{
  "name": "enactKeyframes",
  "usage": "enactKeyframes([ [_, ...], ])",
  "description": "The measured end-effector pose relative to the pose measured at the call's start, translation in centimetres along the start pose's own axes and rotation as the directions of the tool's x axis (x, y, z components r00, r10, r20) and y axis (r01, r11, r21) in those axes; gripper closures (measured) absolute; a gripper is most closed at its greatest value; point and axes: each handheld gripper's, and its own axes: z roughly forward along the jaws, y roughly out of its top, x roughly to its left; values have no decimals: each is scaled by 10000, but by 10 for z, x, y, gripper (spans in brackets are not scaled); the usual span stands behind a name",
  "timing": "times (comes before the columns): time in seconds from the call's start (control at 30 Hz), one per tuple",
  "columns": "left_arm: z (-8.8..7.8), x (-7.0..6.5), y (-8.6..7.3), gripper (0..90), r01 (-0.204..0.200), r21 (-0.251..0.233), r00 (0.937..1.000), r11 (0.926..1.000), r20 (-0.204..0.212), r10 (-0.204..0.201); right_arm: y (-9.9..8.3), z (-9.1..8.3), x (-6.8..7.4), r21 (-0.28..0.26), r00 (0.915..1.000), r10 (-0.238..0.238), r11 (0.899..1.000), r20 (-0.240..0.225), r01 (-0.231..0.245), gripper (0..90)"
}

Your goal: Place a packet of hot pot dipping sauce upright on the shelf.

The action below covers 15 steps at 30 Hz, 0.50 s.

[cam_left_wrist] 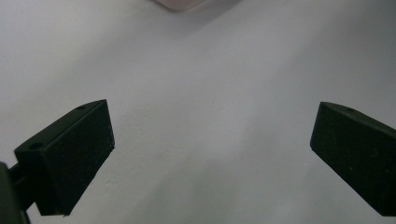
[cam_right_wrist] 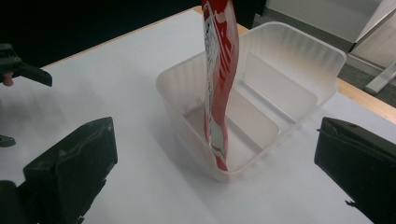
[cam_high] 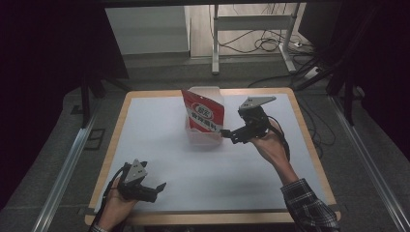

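Pouch (cam_right_wrist: pixel 219 84) stands upright in bin (cam_right_wrist: pixel 299 60). Right gripper (cam_high: pixel 226 133), fingers spread, sits just beside it; left gripper (cam_high: pixel 157 189), spread, idle. Advised: withdraw level, avoiding the pouch.

One red pouch (cam_high: pixel 205 113) stands in one translucent plastic bin (cam_high: pixel 203 137) at the far middle of one bench (cam_high: pixel 159 145). Two grippers are there: one near left (cam_high: pixel 159 187), one far right (cam_high: pixel 226 132).

The pouch (cam_high: pixel 205 114) stands in the bin (cam_high: pixel 211 138) mid-table (cam_high: pixel 159 145), right gripper (cam_high: pixel 226 133) just beside, left gripper (cam_high: pixel 158 187) near the front edge.
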Motion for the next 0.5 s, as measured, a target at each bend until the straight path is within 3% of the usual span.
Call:
enactKeyframes([
  [0.5,1,-1,0,0,-51,39,10000,10000,13,51,-19,-11,9,-130,9999,90,9999,73,-89,0],
])
